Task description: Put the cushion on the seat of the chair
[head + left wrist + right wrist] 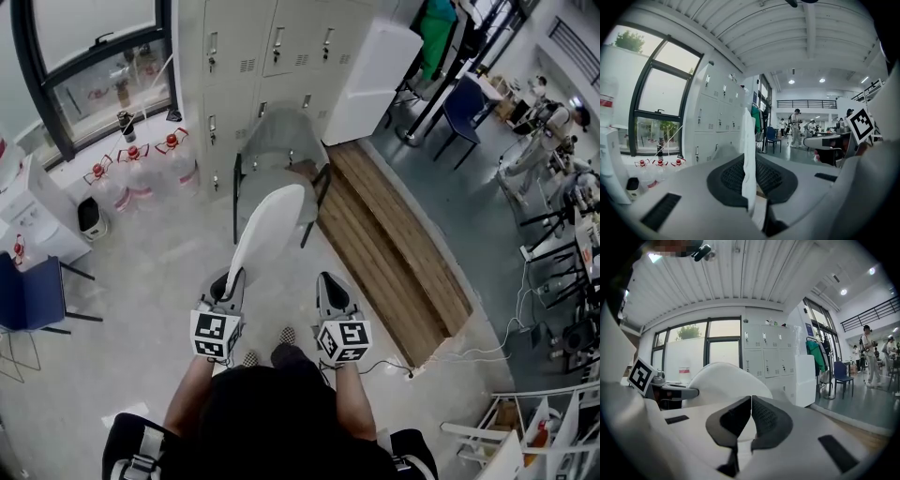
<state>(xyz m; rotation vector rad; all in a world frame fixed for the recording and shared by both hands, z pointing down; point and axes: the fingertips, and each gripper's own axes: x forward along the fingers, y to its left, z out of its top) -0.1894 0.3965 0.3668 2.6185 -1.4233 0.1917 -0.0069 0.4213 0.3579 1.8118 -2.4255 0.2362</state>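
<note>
A white oval cushion (267, 230) hangs on edge in front of me, its lower rim pinched by my left gripper (228, 283). In the left gripper view the cushion (749, 154) stands edge-on between the shut pads of that gripper (751, 187). The grey chair (277, 150) with a black frame stands just beyond the cushion, in front of the lockers, its seat partly hidden by the cushion. My right gripper (330, 286) is beside the cushion, apart from it, with its pads together on nothing (750, 401). The cushion's broad face (726, 378) shows to its left.
Grey lockers (272, 47) and a white cabinet (370, 80) line the wall behind the chair. Several water bottles with red caps (141, 173) stand to the left under the window. A wooden platform (394, 253) lies on the right, a blue chair (33, 295) at far left.
</note>
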